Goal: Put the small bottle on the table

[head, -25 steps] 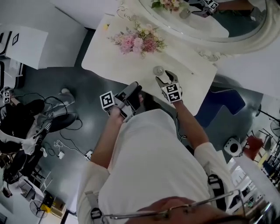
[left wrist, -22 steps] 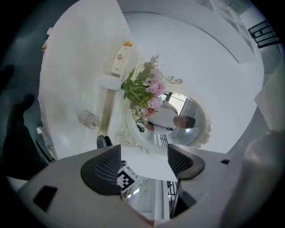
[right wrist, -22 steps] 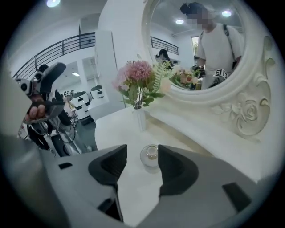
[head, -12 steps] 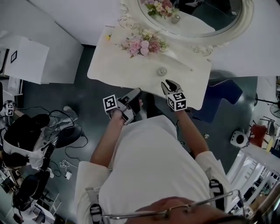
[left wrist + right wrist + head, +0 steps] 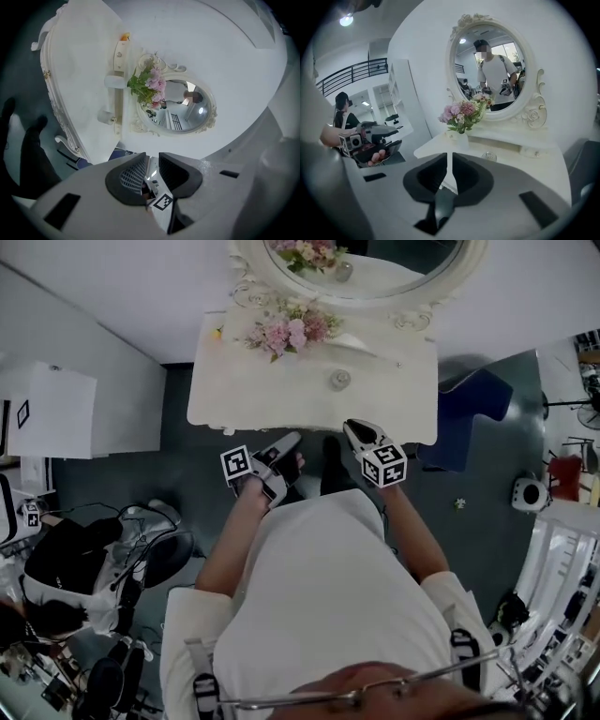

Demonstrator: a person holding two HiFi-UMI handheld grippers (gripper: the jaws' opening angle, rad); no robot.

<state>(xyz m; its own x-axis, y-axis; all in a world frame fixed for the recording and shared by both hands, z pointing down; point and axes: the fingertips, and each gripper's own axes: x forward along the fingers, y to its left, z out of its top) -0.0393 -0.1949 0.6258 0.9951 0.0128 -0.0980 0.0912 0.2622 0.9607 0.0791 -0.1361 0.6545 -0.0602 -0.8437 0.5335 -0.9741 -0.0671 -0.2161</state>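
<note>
Small bottle (image 5: 339,380) stands on the table (image 5: 244,395), right of flowers (image 5: 286,332), before the mirror (image 5: 394,263).

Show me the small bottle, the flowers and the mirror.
small bottle (image 5: 339,380), head view, its top.
flowers (image 5: 286,332), head view, the pink blooms.
mirror (image 5: 490,65), right gripper view, the glass.

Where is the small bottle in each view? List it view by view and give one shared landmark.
Head view: small bottle on the table top, right of the pink flowers.
Left gripper view: small bottle left of centre, below the pink flowers in the picture.
Right gripper view: small bottle just right of centre, below-right of the pink flowers.
Shared landmark: the pink flowers.
</note>
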